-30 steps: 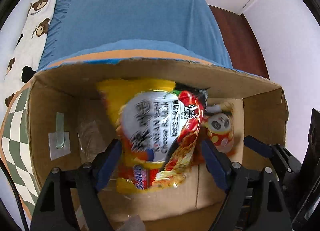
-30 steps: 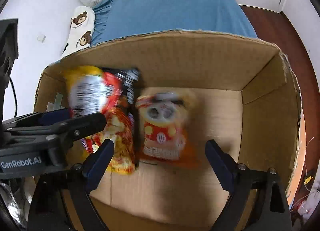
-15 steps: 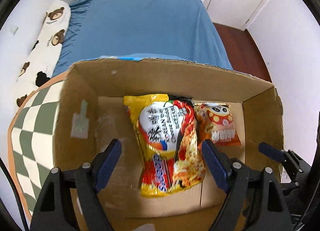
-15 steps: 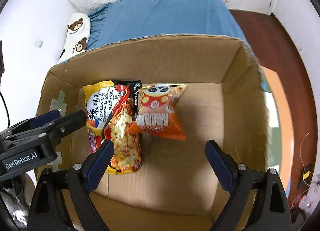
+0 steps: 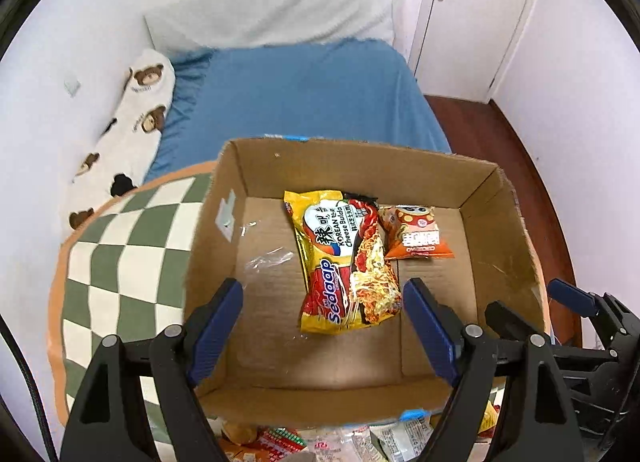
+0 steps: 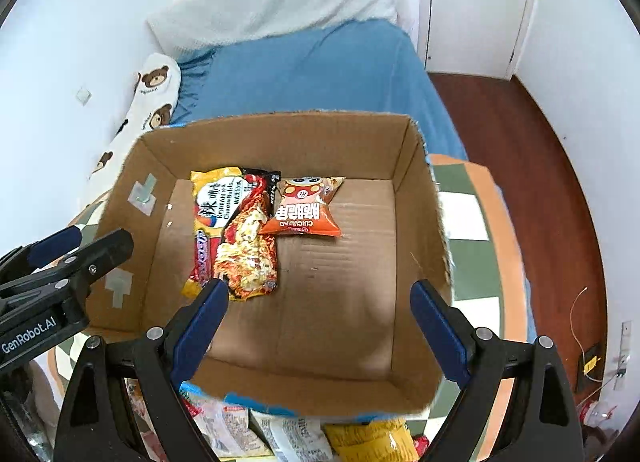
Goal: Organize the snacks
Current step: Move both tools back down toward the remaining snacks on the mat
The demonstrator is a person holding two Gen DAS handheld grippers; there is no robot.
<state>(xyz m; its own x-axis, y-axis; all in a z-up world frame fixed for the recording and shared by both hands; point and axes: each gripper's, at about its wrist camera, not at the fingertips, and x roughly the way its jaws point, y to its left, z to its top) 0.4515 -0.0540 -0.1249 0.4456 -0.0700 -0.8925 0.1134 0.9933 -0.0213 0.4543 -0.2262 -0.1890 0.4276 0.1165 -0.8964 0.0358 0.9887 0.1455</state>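
An open cardboard box [image 5: 504, 221] [image 6: 420, 221] stands on a checkered mat. On its floor lie a yellow and red noodle packet [image 5: 344, 262] [image 6: 236, 234] and, to its right, a small orange snack bag [image 5: 416, 234] [image 6: 306, 207]. My left gripper [image 5: 322, 326] is open and empty above the box's near side. My right gripper [image 6: 318, 322] is open and empty above the box's near right part. Several loose snack packets [image 6: 296, 438] [image 5: 328, 444] lie in front of the box, partly hidden by its near wall.
The green and white checkered mat [image 5: 120, 262] [image 6: 468, 217] with an orange border lies under the box. A blue bed [image 5: 300, 101] with a bear-print pillow [image 5: 128, 129] is behind. Wooden floor [image 6: 520, 165] and white walls are to the right.
Both grippers have pulled up and back out of the box, which now looks smaller. The noodle packet and orange bag lie released on the box floor.
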